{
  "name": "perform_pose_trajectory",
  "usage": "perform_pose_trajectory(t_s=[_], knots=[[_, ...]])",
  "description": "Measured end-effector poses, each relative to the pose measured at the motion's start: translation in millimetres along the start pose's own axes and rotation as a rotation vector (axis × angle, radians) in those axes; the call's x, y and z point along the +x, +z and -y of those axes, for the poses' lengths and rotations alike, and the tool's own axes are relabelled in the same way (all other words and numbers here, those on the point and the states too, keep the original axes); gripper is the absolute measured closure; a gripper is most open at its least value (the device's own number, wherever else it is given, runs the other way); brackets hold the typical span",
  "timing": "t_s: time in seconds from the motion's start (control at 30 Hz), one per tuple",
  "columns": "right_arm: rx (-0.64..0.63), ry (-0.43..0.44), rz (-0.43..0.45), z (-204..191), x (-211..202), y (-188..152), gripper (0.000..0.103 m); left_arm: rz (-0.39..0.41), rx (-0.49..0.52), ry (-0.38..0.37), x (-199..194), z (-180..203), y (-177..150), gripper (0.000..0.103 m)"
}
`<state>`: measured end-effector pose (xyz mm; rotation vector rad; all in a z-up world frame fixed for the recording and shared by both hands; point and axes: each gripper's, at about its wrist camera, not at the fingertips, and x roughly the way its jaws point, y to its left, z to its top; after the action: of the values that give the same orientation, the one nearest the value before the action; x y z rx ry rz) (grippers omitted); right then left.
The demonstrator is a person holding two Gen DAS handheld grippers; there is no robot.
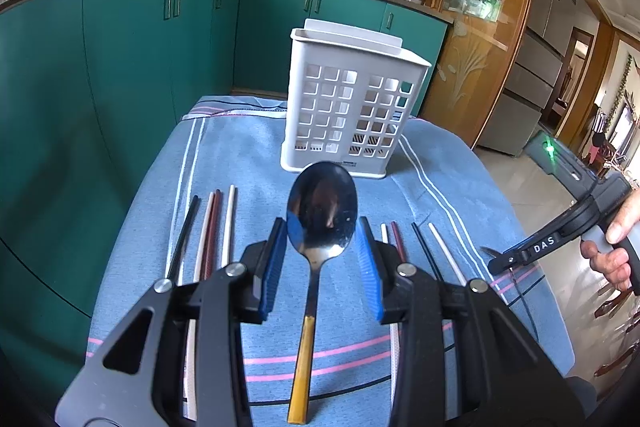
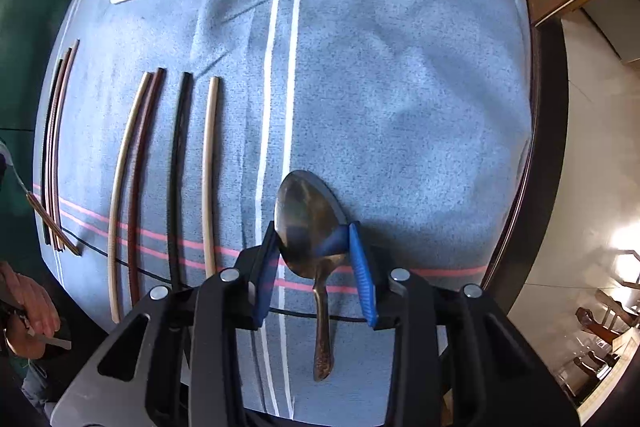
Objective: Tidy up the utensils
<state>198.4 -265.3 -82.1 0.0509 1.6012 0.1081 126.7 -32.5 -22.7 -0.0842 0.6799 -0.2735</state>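
A steel spoon with a gold handle point(image 1: 322, 211) lies on the blue cloth between the blue pads of my left gripper point(image 1: 324, 233), whose jaws stand open on either side of its bowl. A second, all-metal spoon point(image 2: 310, 217) lies between the pads of my right gripper point(image 2: 314, 241), also open around the bowl. Several chopsticks lie in two groups, left point(image 1: 212, 227) and right point(image 1: 416, 247) of the gold-handled spoon; they also show in the right wrist view point(image 2: 176, 163). The white slotted utensil holder point(image 1: 352, 99) stands upright at the far end of the table.
The table is covered by a blue striped cloth point(image 1: 248, 155); its dark edge point(image 2: 536, 147) runs along the right. Teal kitchen cabinets point(image 1: 120, 47) stand behind and to the left. The right gripper's handle and the hand holding it point(image 1: 592, 235) show at the right.
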Motion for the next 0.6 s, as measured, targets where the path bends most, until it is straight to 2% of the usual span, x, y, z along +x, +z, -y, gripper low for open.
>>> perform_pose_trajectory(t_s=[0.1,0.27,0.33,0.4,0.47,0.5,0.53,0.6], knots=[[0.010,-0.017,0.111,-7,-25,-13,0.068,0.001,-0.002,0.001,1,-1,0,0.068],[-0.011,-0.102,0.449,-36,-94,-37,0.068,0.020,-0.017,-0.017,-7,-3,6,0.068],[0.003,-0.060,0.611,-47,-129,-46,0.068,0.068,-0.037,-0.040,-20,-5,23,0.068],[0.025,-0.082,0.746,-59,-155,-50,0.068,0.119,-0.038,-0.052,-32,-4,47,0.068],[0.012,-0.080,0.873,-70,-181,-49,0.068,0.169,-0.009,-0.028,-41,0,81,0.068],[0.015,-0.062,0.929,-71,-198,-46,0.068,0.191,-0.003,-0.020,-42,0,99,0.072],[0.029,-0.020,0.990,-73,-213,-41,0.068,0.204,-0.002,-0.020,-43,0,117,0.103],[0.060,0.054,1.057,-74,-231,-30,0.068,0.232,-0.026,-0.061,-42,-4,149,0.102]])
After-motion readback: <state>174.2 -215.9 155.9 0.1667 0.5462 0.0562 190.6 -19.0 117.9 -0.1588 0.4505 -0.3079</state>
